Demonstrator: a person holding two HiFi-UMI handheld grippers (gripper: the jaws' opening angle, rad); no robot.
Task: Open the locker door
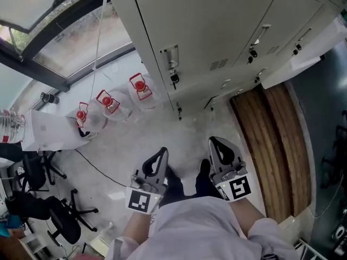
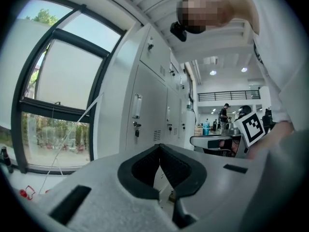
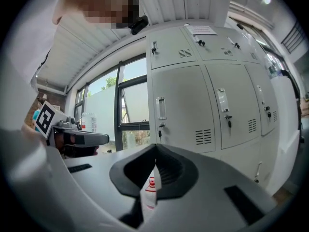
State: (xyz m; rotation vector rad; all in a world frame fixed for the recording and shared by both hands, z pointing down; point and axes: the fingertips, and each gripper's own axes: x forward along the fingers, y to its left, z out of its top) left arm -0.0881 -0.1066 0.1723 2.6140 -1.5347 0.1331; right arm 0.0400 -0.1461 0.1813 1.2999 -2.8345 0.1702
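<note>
Head view: my left gripper (image 1: 161,153) and right gripper (image 1: 214,142) hang well short of the locker door (image 1: 211,26), both with jaws together and nothing in them. I judge the door to be thin sheet steel, light but stiff. The handle (image 1: 171,56) at its left edge is where I would take hold.

Left gripper view: jaws closed and empty, with the door ahead.

Right gripper view: closed likewise. I cannot tell whether the lock (image 3: 159,127) under the handle is turned, and the hinges are hidden.
</note>
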